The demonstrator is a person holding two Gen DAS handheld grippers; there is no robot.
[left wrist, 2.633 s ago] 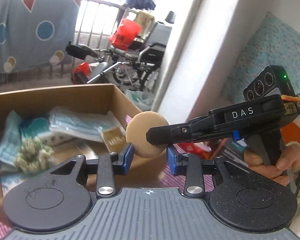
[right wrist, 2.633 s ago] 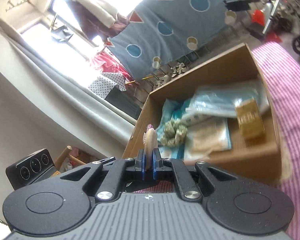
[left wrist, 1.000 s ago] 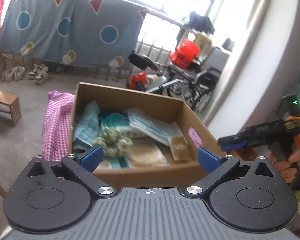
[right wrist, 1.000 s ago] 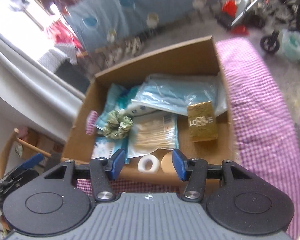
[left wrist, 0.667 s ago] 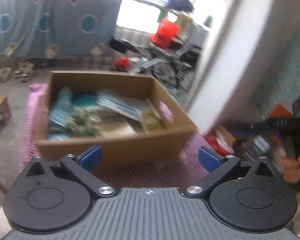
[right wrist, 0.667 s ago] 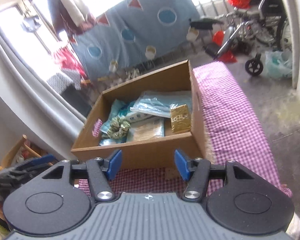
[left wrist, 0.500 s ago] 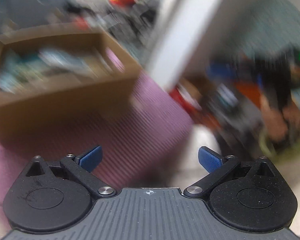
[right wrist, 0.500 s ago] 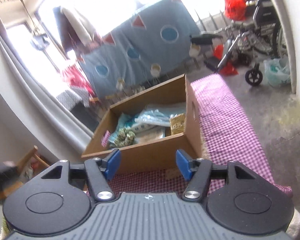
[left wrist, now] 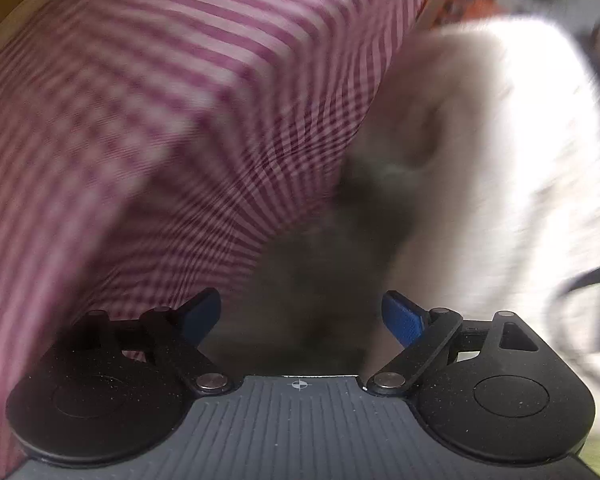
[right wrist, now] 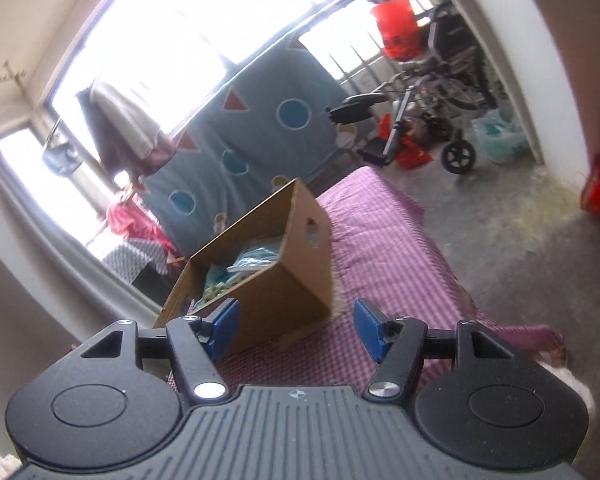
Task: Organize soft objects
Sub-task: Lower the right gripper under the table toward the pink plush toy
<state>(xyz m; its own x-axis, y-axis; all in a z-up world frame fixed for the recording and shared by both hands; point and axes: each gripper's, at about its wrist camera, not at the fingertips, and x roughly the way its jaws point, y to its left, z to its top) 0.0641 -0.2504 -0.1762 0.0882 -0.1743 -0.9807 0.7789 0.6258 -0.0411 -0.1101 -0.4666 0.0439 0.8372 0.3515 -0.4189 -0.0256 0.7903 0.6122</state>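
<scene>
Apparently between picks — left tool (left wrist: 300, 316) closing w/ nothing between pads, aimed down past pink-checked cloth (left wrist: 140, 100); right tool (right wrist: 296, 330) partway open, empty, facing brown cardboard box (right wrist: 276, 280) w/ soft items already inside.

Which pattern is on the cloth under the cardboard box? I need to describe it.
A purple-and-white check cloth, sharpest in the right wrist view; the cardboard box sits on it.

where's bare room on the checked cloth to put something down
The checked cloth lies bare from the cardboard box to its floor-side edge, and in the strip before the right gripper. The box itself is crowded with packets.
</scene>
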